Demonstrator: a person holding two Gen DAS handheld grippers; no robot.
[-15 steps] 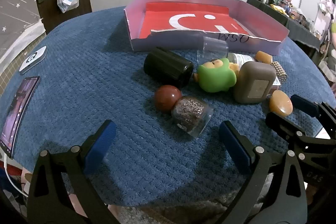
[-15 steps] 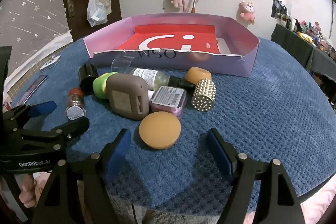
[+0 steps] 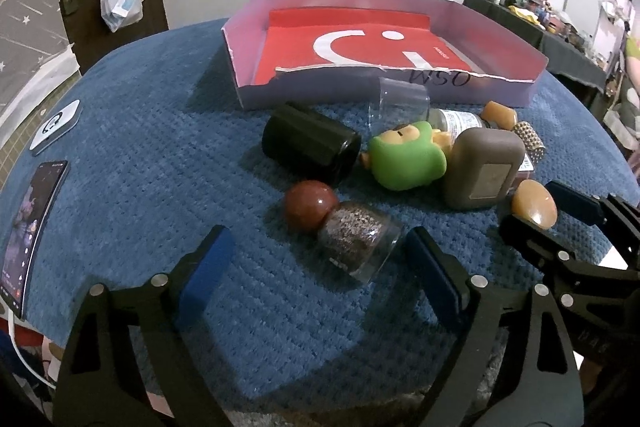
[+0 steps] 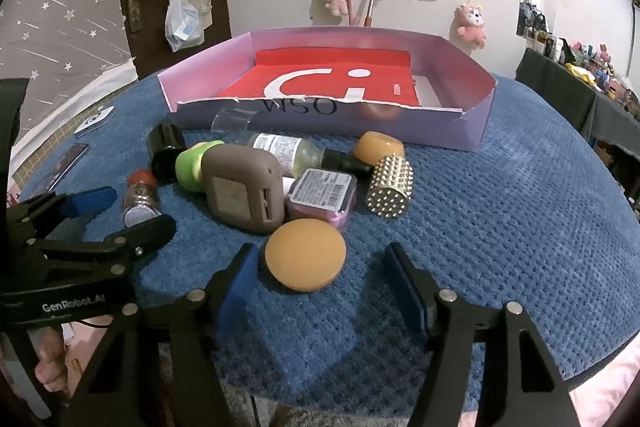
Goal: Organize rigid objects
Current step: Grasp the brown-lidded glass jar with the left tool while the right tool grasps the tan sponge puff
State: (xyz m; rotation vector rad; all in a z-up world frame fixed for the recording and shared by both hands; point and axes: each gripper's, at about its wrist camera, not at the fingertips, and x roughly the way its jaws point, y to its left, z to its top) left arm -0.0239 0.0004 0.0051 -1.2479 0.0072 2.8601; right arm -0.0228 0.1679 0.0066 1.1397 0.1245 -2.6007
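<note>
step: first pick | left gripper (image 3: 316, 263) jaws spread before spice jar (image 3: 356, 239) | right gripper (image 4: 320, 279) jaws spread around orange disc (image 4: 306, 254), not pinching | tip: close squarely, lift into pink tray (image 4: 474, 131)

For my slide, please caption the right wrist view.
Open right gripper nears orange disc; clutter before empty pink tray.

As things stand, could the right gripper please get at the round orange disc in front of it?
Probably yes: the right gripper has open jaws, and the orange disc lies flat just ahead, its near side bare, only the brown case close behind.
</note>
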